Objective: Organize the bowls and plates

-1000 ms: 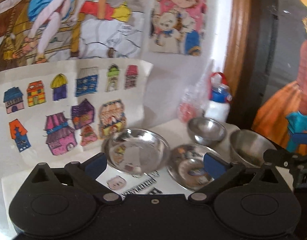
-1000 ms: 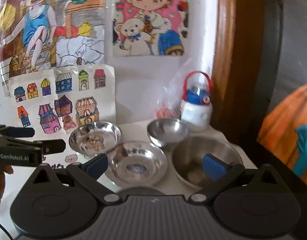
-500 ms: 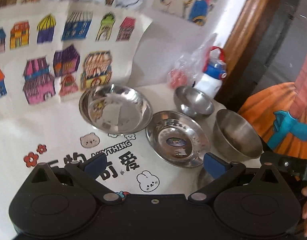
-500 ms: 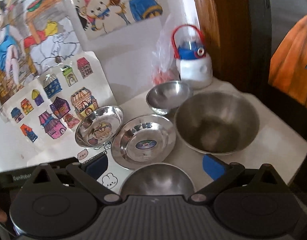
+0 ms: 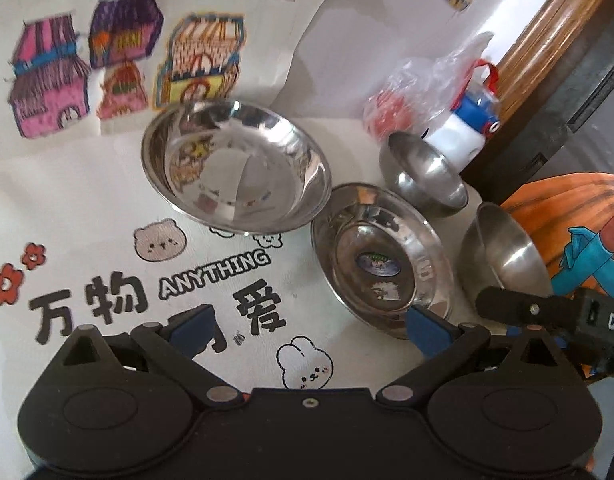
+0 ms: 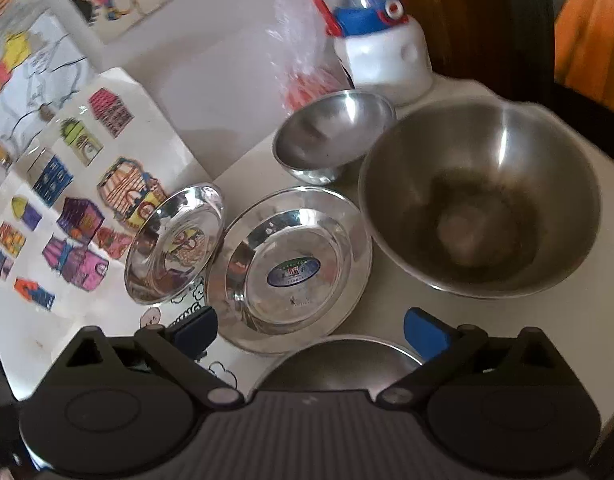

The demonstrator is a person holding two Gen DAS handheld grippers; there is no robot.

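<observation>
Several steel dishes stand on a white printed tablecloth. A wide plain plate is at the left. A labelled plate lies beside it. Behind sits a small bowl, and a large deep bowl is at the right. Another bowl's rim shows under my right gripper. My left gripper is open above the cloth, its right finger near the labelled plate's front edge. My right gripper is open over the labelled plate's near rim.
A white bottle with a blue and red lid and a clear plastic bag stand at the back by the wall. Coloured drawings hang behind. A dark wooden frame bounds the right side.
Both grippers have tilted down and moved closer to the dishes. The dishes now fill more of each view, and none of them has moved.
</observation>
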